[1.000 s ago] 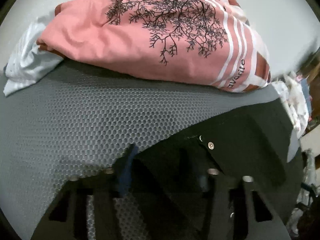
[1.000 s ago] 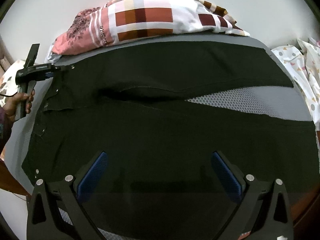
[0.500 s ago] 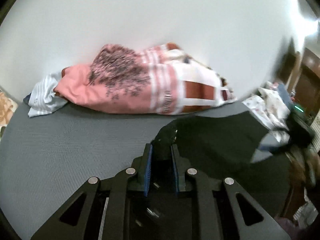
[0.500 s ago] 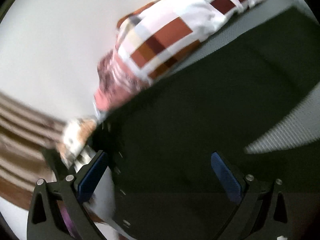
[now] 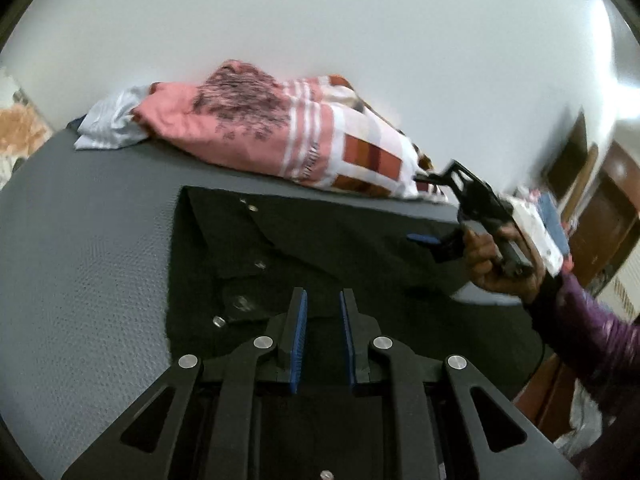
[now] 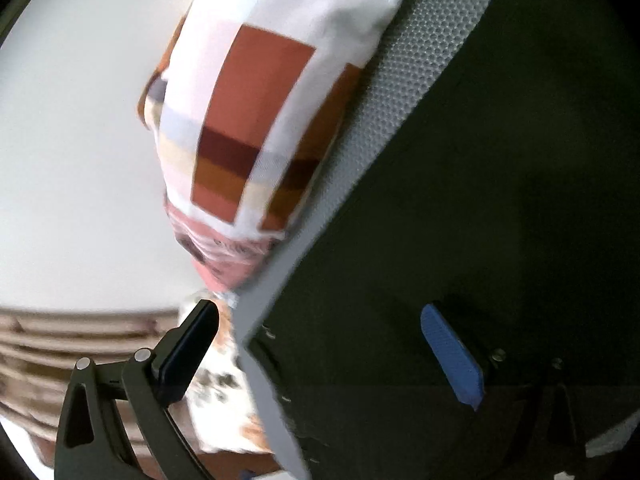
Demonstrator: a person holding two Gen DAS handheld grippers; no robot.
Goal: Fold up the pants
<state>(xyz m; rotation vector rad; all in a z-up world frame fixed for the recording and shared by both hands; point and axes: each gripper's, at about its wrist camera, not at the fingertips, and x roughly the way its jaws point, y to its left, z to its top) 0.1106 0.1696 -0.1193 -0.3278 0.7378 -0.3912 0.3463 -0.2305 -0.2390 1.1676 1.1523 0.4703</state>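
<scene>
Black pants (image 5: 360,248) lie spread on a grey honeycomb mat (image 5: 80,260), waist and metal buttons at the left. My left gripper (image 5: 323,320) hovers low over the near waist part. Its blue pads stand close together with dark cloth between them, so it is shut on the pants. A hand (image 5: 488,264) holds my right gripper (image 5: 424,208) at the far right, above the leg part. In the right wrist view the right gripper (image 6: 320,352) is rolled sideways and open wide over the pants (image 6: 480,160) and the mat's edge (image 6: 380,92), gripping nothing.
A pink and checked pillow (image 5: 280,136) lies along the mat's far side against the white wall, with a pale striped cloth (image 5: 108,128) at its left end. A purple sleeve (image 5: 592,340) reaches in from the right. Wooden furniture (image 5: 612,216) stands behind it. Floral bedding (image 6: 224,380) lies beside the mat.
My left gripper shut on the waist corner, lifted it and drew back, so more of the mat shows. My right gripper stayed open, rolled sideways and swung toward the pillow side.
</scene>
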